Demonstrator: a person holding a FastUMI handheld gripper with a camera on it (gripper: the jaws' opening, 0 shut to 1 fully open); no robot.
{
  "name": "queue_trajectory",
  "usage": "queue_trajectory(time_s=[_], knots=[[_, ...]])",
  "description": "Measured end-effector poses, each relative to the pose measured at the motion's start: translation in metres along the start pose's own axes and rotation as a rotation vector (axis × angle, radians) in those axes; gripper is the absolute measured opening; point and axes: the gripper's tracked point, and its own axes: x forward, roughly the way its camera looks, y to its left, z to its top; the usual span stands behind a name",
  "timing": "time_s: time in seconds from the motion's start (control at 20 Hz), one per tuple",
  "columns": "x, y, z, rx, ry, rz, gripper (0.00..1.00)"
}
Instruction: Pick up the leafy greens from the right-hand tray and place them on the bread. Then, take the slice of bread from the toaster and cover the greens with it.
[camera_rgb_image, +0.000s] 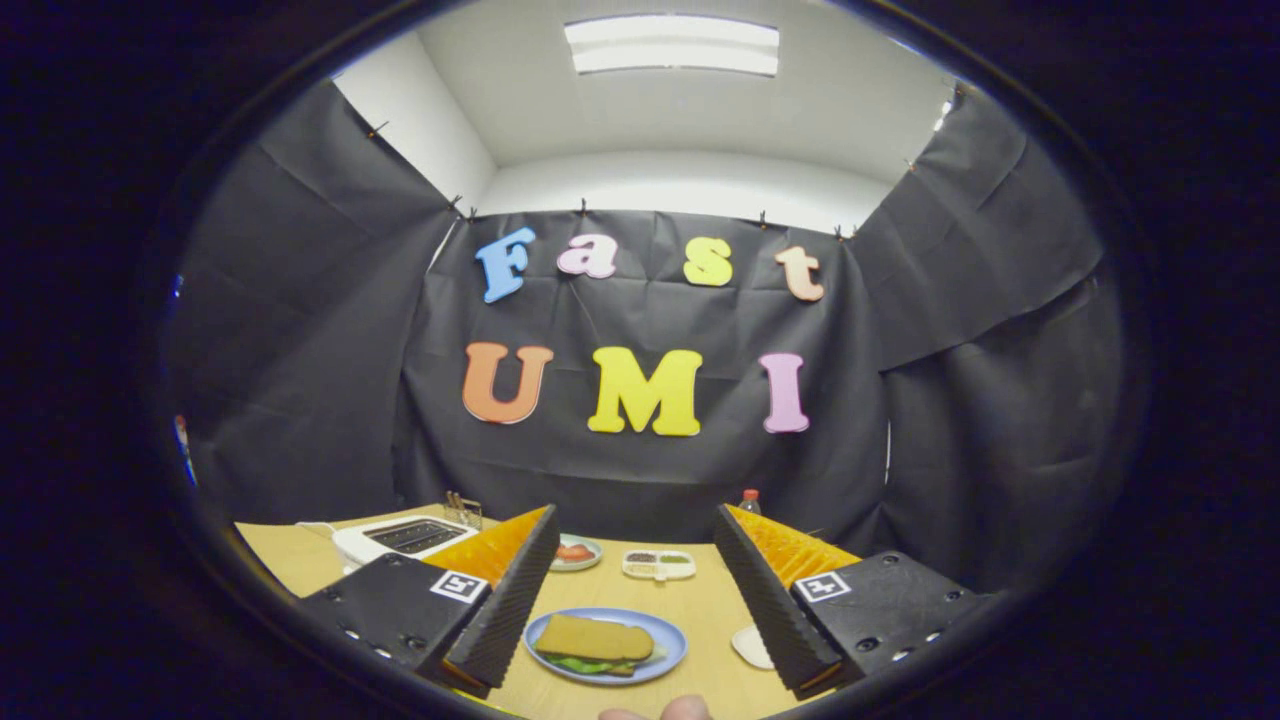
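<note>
Gripper is wide open, holding nothing; the sandwich sits between the fingers on the blue plate, greens peeking out. Bread's probably light and squishy, so grab its edges gently

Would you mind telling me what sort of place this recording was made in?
Likely a staged kitchen booth: black cloth walls around a wooden table with a toaster and a sandwich on a blue plate, between the open gripper fingers.
</note>
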Motion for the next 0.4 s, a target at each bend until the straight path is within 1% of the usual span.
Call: queue_trajectory(time_s=[0.1, 0.2, 0.4], knots=[[0.0046, 0.0134, -0.0143, 0.013, 0.039, 0.026, 0.95], [0.0072, 0.0095, -0.0144, 0.016, 0.058, 0.014, 0.95], [0.0040, 0.0137, -0.0065, 0.002, 0.050, 0.016, 0.95]])
